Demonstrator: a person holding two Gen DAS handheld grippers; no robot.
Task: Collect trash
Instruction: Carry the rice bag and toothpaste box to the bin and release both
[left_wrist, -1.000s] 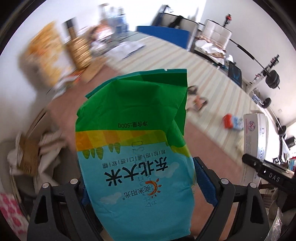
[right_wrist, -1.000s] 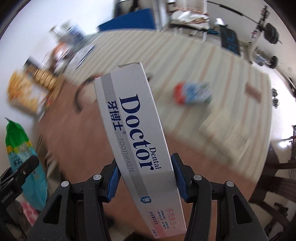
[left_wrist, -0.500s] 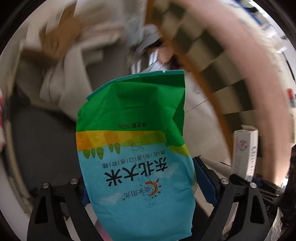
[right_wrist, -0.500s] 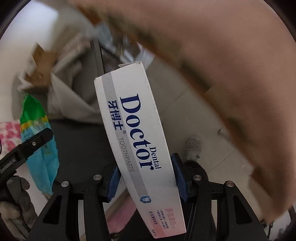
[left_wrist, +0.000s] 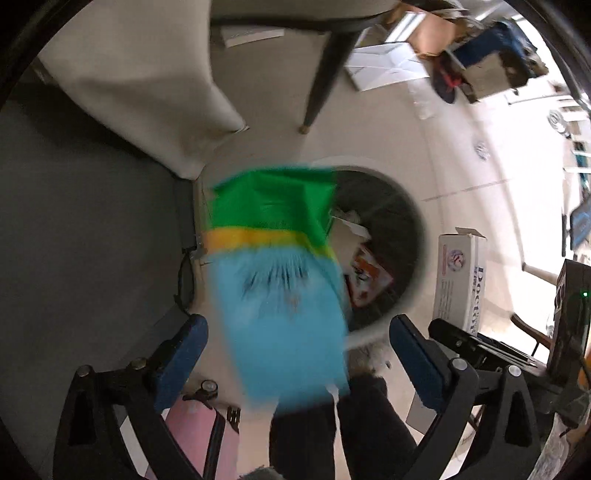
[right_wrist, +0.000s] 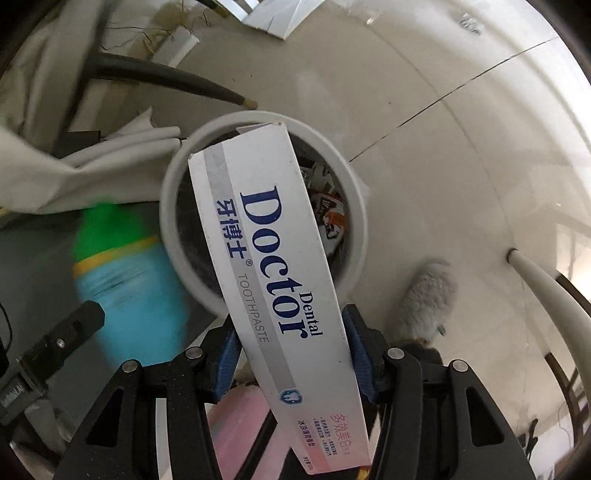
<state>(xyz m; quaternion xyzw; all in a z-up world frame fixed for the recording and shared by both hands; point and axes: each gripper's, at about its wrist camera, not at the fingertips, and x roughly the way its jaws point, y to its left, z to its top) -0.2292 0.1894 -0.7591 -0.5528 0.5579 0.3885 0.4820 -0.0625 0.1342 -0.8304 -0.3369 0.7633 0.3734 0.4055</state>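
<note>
Left tongs (left_wrist: 297, 334): spread wide, both blue pads clear of everything, gripping nothing.
Rice bag (left_wrist: 275, 273): a green, yellow and blue bag, blurred, in mid-air between the spread left pads and touching neither; it hangs over the near-left edge of the bin. In the right wrist view the bag (right_wrist: 127, 273) shows as a blurred shape just left of the bin.
Right tongs (right_wrist: 291, 350): closed on the toothpaste box, one blue pad pressed to each long side.
Toothpaste box (right_wrist: 275, 280): white carton printed "Dental Doctor TOOTHPASTE", gripped near its lower half and tilted, its open top end over the mouth of the bin. From the left wrist view the box (left_wrist: 460, 275) stands to the right of the bin.
Trash bin (right_wrist: 356, 192): round, white-rimmed, with a dark inside, standing on the pale tiled floor (right_wrist: 461, 166); in the left wrist view its rim (left_wrist: 419, 284) curves round beside the bag.
Inside the bin: scraps of printed packaging (right_wrist: 330, 218), orange and white, lying toward the right side.
Nearby: a fluffy grey slipper (right_wrist: 424, 302) on the floor just right of the bin; a dark chair leg (left_wrist: 323, 79) beyond it.
</note>
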